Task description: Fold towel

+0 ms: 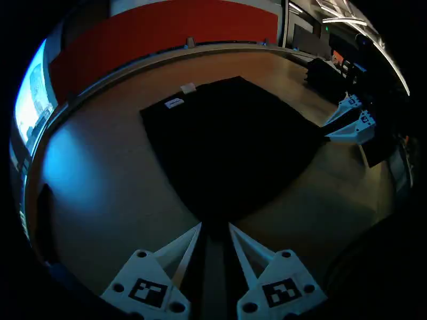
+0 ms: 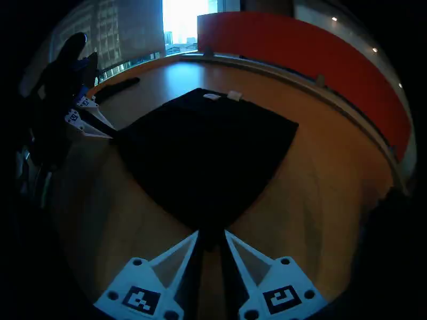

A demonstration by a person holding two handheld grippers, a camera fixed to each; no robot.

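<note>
A dark towel (image 1: 224, 138) lies spread flat on the wooden tabletop (image 1: 107, 176), well in from the far edge that curves below a red wall panel (image 1: 176, 32). It sits cornerwise to both cameras, like a diamond. In the left gripper view, the left gripper (image 1: 215, 226) sits low over the tabletop at the towel's nearest corner. Its jaws are drawn close together, with the tip of that corner pinched between them. In the right gripper view, the right gripper (image 2: 211, 233) meets another corner of the towel the same way, jaws narrowed onto the dark cloth. Each camera also sees the other gripper farther off at a side corner of the towel, its white fingers converging on the cloth. At the towel's far corner, toward the tabletop's far edge, are two small white tags (image 1: 174, 103). A bright window (image 2: 184, 21) stands beyond the tabletop in the right gripper view, and a dark elongated object (image 2: 117, 87), too dim to identify, lies near that edge.
</note>
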